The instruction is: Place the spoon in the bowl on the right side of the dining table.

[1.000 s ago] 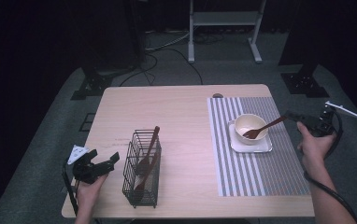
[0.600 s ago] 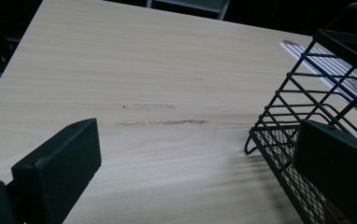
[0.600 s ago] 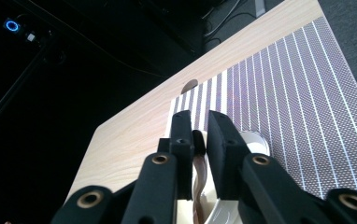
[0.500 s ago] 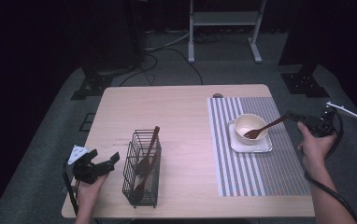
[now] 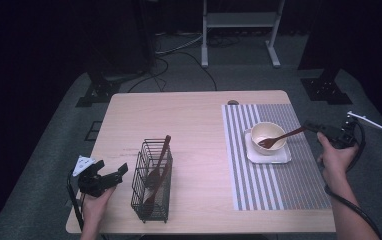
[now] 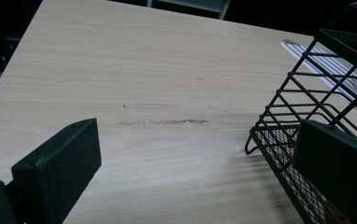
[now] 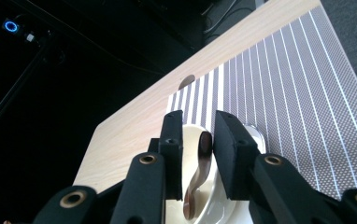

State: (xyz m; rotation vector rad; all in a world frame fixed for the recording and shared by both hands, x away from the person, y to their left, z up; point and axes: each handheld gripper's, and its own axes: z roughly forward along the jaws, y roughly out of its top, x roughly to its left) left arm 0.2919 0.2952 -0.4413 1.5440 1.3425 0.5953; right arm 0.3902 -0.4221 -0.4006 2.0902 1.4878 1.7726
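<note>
A brown wooden spoon (image 5: 284,136) rests with its head in a cream bowl (image 5: 266,135) on a small white plate (image 5: 279,156). Its handle points right, toward my right gripper (image 5: 311,126). In the right gripper view the handle's end (image 7: 204,149) stands between the jaws of that gripper (image 7: 198,128). The jaws have just been opening, and a gap shows beside the handle. My left gripper (image 5: 116,172) rests open at the table's front left, next to a black wire basket (image 5: 151,185). In its own view the left gripper (image 6: 200,140) is open, with the basket (image 6: 307,93) beside its right jaw.
The basket holds wooden utensils (image 5: 160,160) that stand up out of it. A grey striped placemat (image 5: 279,185) covers the right part of the wooden table (image 5: 194,120) under the plate. A dark round hole (image 7: 186,82) lies near the table's far edge.
</note>
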